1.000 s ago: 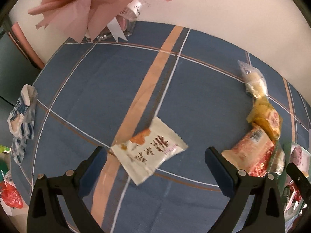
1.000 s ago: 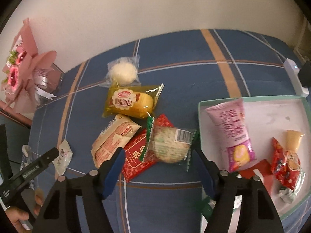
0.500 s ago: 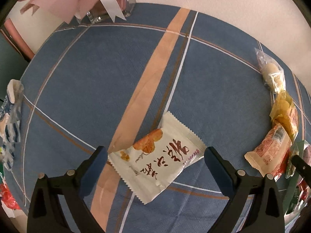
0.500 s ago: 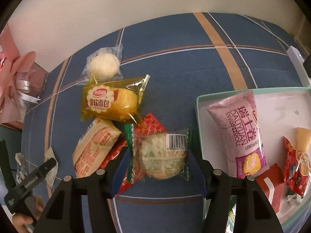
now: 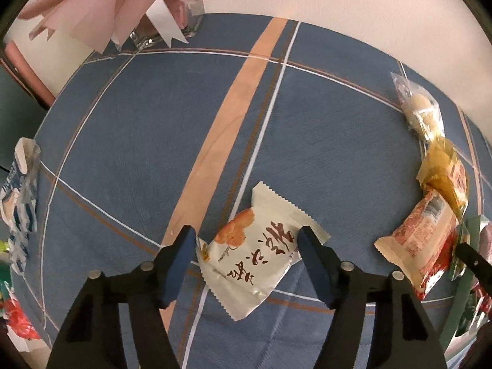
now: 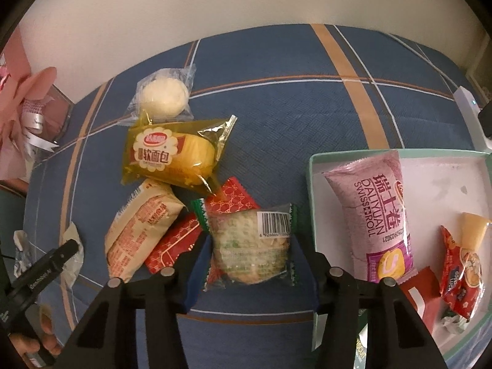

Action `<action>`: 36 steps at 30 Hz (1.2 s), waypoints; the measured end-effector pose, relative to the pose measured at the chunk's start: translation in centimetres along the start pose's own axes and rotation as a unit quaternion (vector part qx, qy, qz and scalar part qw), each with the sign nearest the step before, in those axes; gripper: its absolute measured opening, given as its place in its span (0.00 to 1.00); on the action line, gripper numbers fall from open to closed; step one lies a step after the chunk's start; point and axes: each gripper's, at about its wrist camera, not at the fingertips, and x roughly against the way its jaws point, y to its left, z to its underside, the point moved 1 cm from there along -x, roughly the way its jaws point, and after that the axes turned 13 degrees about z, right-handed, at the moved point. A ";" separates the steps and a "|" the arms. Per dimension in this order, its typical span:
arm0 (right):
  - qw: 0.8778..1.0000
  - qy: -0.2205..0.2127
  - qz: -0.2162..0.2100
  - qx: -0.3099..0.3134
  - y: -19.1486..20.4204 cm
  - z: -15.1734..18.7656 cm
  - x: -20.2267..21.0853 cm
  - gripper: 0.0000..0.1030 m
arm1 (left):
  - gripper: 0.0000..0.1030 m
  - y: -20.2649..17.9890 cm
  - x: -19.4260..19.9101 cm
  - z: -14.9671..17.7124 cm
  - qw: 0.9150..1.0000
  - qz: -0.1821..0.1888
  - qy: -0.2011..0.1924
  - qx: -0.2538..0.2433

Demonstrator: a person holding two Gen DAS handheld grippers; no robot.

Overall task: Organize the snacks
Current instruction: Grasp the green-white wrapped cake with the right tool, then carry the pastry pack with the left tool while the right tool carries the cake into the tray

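Both grippers point steeply down at a table covered by a blue plaid cloth (image 5: pixel 323 129). The left gripper (image 5: pixel 246 247) is closing around a white snack packet (image 5: pixel 255 255) printed with brown characters, which lies flat on the cloth at the near centre of the left wrist view; the left pad sits at the packet's left edge and the right pad overlaps its right corner, but a firm pinch cannot be confirmed. The right gripper (image 6: pixel 249 253) is likewise closing, with a clear green-edged cracker packet (image 6: pixel 250 246) between its jaws; the blue pads stand at or just beside the wrapper's two sides, and whether they press on it cannot be told. That packet rests partly on a red patterned packet (image 6: pixel 236 193). To the left lie a beige-and-orange packet (image 6: pixel 140 230), and farther off a yellow bread packet (image 6: pixel 175 153) and a clear packet holding a round white bun (image 6: pixel 163 95). At the right stands a pale green-rimmed box (image 6: pixel 310 166) containing a pink Swiss roll packet (image 6: pixel 378 212) and small red packets (image 6: pixel 459 264). A pink flower bouquet (image 5: pixel 101 3) occupies the far left corner. A blue-and-white wrapper (image 5: pixel 20 196) lies at the cloth's left edge.
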 end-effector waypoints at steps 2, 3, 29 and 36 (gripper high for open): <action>1.000 -0.001 -0.002 0.000 -0.1 0.1 0.1 0.53 | 0.60 -0.8 0.1 0.1 1.000 -0.002 0.002 -0.006; 1.000 -0.002 -0.003 -0.001 -0.2 0.2 0.2 0.52 | 0.60 -1.0 0.1 0.1 1.000 -0.003 0.004 -0.006; 0.997 -0.028 -0.054 -0.042 -4.6 5.7 8.5 0.52 | 0.60 -9.1 7.4 6.1 0.998 0.047 -0.046 0.000; 0.995 -0.050 -0.055 -0.068 -7.5 6.0 10.2 0.52 | 0.60 -13.0 10.1 7.0 0.994 0.071 -0.073 -0.029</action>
